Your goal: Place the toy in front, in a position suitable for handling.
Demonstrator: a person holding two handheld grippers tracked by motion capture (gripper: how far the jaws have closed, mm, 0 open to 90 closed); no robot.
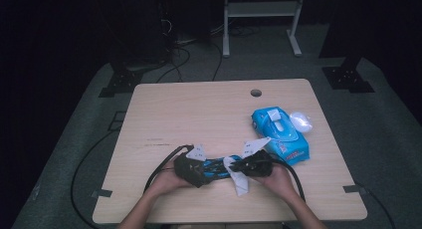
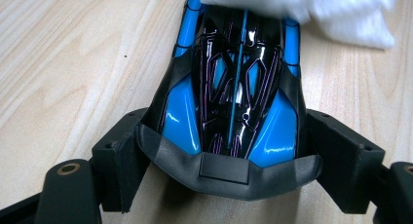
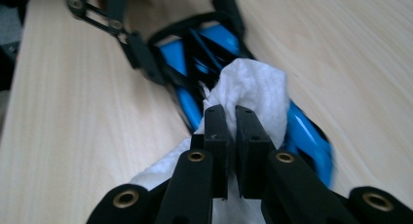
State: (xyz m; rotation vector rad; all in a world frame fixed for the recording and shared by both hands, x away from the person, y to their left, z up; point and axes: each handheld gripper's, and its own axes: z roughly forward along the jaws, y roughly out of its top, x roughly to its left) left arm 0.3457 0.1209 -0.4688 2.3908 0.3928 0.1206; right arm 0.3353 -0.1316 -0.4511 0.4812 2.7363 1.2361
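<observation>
A blue and black toy car point(image 1: 215, 168) lies near the front of the wooden table point(image 1: 199, 114). My left gripper point(image 1: 201, 171) is shut on it. In the left gripper view the pads point(image 2: 122, 156) press both flanks of the car point(image 2: 234, 87) at its rear bumper. My right gripper point(image 1: 238, 168) comes in from the right, shut on a white wipe point(image 1: 240, 181). In the right gripper view its jaws point(image 3: 233, 121) pinch the wipe point(image 3: 253, 83), which rests bunched on the car's point(image 3: 311, 141) top. The wipe point(image 2: 341, 14) covers the car's far end.
A blue pack of wet wipes point(image 1: 281, 134) lies right of the grippers, with a small white object point(image 1: 300, 121) beside it. A cable hole point(image 1: 256, 93) sits near the table's far edge. Cables trail from both grippers off the front edge.
</observation>
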